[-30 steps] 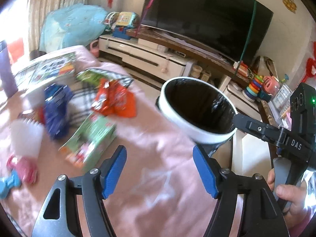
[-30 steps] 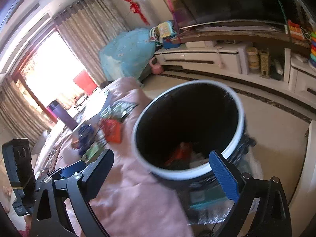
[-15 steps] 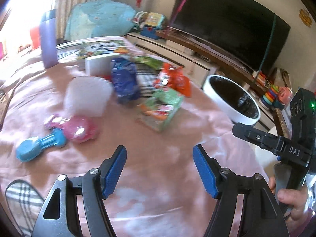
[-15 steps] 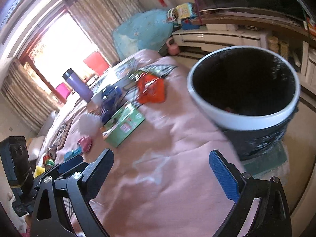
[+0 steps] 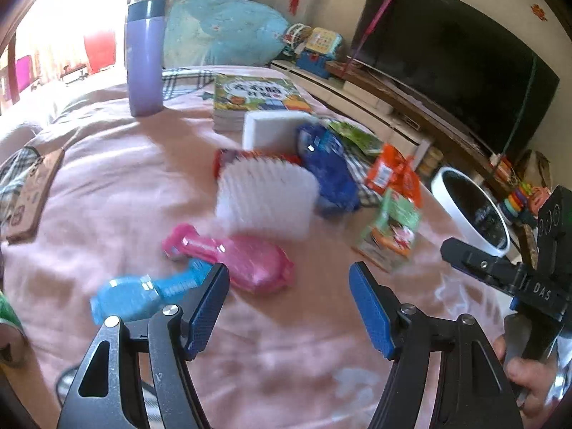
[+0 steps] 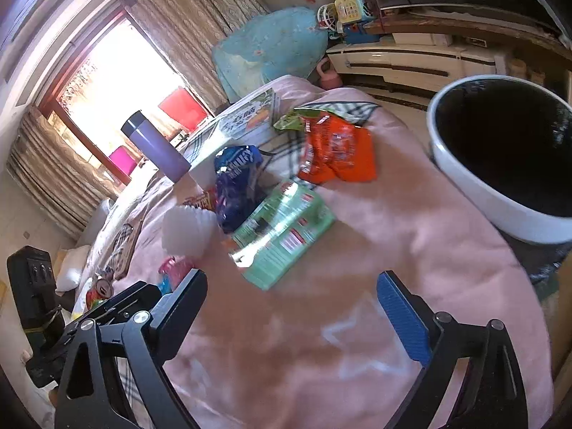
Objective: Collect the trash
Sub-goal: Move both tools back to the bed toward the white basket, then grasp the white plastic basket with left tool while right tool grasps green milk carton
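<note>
Two tongs, left tongs and right tongs, gape empty; ahead, light crinkly orange wrapper, best pinched at an edge.

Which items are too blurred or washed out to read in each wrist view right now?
Left wrist view: the white pleated cup and blue snack bag are motion-smeared, and the window is blown out. Right wrist view: the green box is smeared with glare, and the trash bin interior is plain black.

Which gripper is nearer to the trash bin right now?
Right. The right gripper is open just short of the trash bin; the open left gripper hangs farther off, over the pink toy.
</note>
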{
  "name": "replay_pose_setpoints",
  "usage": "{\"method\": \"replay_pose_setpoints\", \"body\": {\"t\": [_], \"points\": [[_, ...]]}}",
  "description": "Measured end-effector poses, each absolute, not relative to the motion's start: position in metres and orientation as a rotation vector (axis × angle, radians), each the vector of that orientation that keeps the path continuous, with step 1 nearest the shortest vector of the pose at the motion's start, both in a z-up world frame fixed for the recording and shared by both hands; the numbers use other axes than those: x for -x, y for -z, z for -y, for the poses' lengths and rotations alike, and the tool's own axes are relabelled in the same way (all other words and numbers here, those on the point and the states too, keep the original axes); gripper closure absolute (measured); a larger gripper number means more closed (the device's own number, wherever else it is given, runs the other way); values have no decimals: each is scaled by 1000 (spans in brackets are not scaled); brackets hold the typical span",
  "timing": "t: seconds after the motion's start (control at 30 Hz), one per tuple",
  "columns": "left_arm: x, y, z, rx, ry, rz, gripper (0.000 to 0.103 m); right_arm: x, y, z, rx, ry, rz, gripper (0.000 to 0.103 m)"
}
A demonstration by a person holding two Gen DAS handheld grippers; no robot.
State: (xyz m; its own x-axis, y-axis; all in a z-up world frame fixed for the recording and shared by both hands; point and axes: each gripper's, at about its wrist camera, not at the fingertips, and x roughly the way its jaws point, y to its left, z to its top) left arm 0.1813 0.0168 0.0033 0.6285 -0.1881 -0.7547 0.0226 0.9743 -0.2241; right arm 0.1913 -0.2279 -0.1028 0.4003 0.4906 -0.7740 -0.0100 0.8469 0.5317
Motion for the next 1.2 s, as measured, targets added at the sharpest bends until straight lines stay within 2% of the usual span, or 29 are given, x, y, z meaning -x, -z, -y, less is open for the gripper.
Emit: {"method": "replay_pose_setpoints", "body": {"t": [0.27,0.33,0.37,0.4,0.43,0.47,0.5,0.6,0.67,0.8,0.87,0.9,0.93,0.97,1.2], "points": [[-227,7,-21,184,104,-865,30,-225,132,212,-532,-284,-1199,17],[-239,13,-21,184,108,-862,36,-230,133,208,-511,-271,-1190,18],[-246,16,-20,179,121,-868,44,-233,133,207,-503,-266,-1192,22],[-251,20,-19,178,134,-882,64,-234,134,205,-491,-256,-1192,27],[-255,25,-18,179,144,-897,72,-235,135,203,-476,-246,-1196,44],[-256,27,-19,180,149,-897,73,-235,136,204,-484,-255,-1197,55],[-256,28,-19,175,150,-889,77,-234,136,205,-509,-275,-1192,61],[-246,25,-20,177,152,-866,80,-227,126,204,-480,-295,-1156,87],[-235,20,-22,186,150,-847,81,-222,118,206,-467,-308,-1137,91],[-212,9,-29,221,149,-806,81,-215,108,210,-458,-320,-1127,91],[-200,5,-33,242,146,-788,81,-216,110,210,-476,-325,-1153,81],[-194,3,-36,248,144,-781,81,-217,112,207,-477,-317,-1177,73],[-191,2,-37,250,138,-775,81,-218,113,203,-477,-315,-1197,55],[-188,1,-39,251,133,-771,81,-219,114,199,-470,-314,-1197,44],[-183,2,-36,247,134,-785,81,-231,129,164,-344,-245,-1219,36]]}}
